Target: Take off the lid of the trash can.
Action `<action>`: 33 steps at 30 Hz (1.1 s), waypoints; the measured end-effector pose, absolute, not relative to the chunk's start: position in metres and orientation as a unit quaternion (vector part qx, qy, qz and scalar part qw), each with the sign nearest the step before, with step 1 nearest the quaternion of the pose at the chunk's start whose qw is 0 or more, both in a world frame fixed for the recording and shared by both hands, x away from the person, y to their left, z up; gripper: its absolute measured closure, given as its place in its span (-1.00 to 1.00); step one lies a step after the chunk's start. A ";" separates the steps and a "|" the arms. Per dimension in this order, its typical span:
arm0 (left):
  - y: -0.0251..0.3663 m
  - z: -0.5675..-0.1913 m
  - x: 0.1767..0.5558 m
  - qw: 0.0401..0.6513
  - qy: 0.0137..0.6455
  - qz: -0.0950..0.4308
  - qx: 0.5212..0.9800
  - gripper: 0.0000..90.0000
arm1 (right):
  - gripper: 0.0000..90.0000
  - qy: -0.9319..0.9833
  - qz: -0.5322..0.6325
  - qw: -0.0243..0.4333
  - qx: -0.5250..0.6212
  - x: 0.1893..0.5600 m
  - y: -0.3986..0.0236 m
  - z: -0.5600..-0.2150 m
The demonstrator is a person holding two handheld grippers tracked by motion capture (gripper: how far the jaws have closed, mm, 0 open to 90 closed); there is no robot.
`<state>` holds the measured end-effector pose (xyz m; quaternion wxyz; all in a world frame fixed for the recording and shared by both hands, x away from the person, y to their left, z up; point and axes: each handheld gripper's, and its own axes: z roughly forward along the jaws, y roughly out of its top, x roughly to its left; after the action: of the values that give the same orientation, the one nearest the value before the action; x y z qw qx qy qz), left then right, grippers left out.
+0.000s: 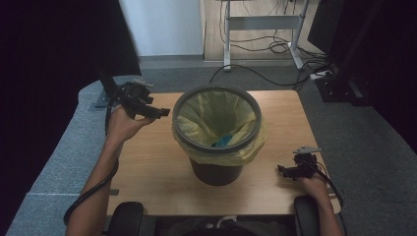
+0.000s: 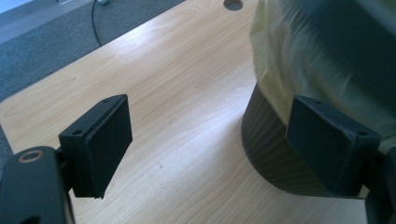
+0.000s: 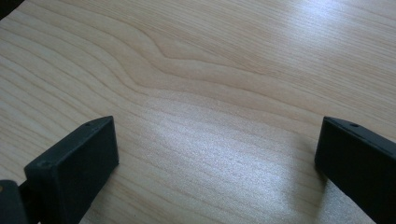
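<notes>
- the bin [image 1: 217,132] stands mid-table [image 1: 147,167], its yellow liner [image 1: 196,115] folded over the rim; the left gripper [image 1: 162,112] hangs beside that rim, jaws apart and empty.
- the step in hand looks like working the liner's edge; next the left jaws need to close on a fold of the overhang [image 2: 299,60].
- the right gripper [image 1: 281,169] rests low near the table's right front, jaws wide over bare wood.
- something blue [image 1: 223,141] lies inside the bin, too dim to name.
- in the left gripper view the bin is blurred and cut off.
</notes>
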<state>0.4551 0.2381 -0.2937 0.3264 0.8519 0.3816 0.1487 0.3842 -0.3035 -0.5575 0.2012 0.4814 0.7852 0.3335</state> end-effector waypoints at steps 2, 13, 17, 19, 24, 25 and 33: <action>0.234 -0.287 0.456 0.324 0.379 0.151 0.854 -0.68 | -1.00 0.785 0.333 0.201 0.481 0.384 -0.303 -0.558; 0.219 -0.257 0.465 0.335 0.379 0.158 0.848 -0.68 | -1.00 0.786 0.334 0.201 0.480 0.384 -0.303 -0.558; 0.211 -0.247 0.469 0.343 0.374 0.156 0.847 -0.66 | -1.00 0.786 0.334 0.201 0.480 0.384 -0.303 -0.558; 0.205 -0.243 0.470 0.341 0.370 0.159 0.850 -0.63 | -1.00 0.786 0.333 0.201 0.480 0.384 -0.303 -0.558; 0.186 -0.240 0.474 0.330 0.349 0.169 0.861 -0.52 | -1.00 0.787 0.334 0.200 0.479 0.384 -0.303 -0.558; 0.182 -0.241 0.476 0.329 0.346 0.169 0.862 -0.50 | -1.00 0.787 0.334 0.200 0.479 0.384 -0.303 -0.557; 0.156 -0.252 0.489 0.306 0.328 0.162 0.879 -0.20 | -1.00 0.788 0.334 0.199 0.476 0.383 -0.303 -0.558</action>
<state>0.4887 0.1563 -0.2517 0.3063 0.8789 0.3277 0.1624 0.3832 -0.3028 -0.5575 0.1989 0.4765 0.7884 0.3343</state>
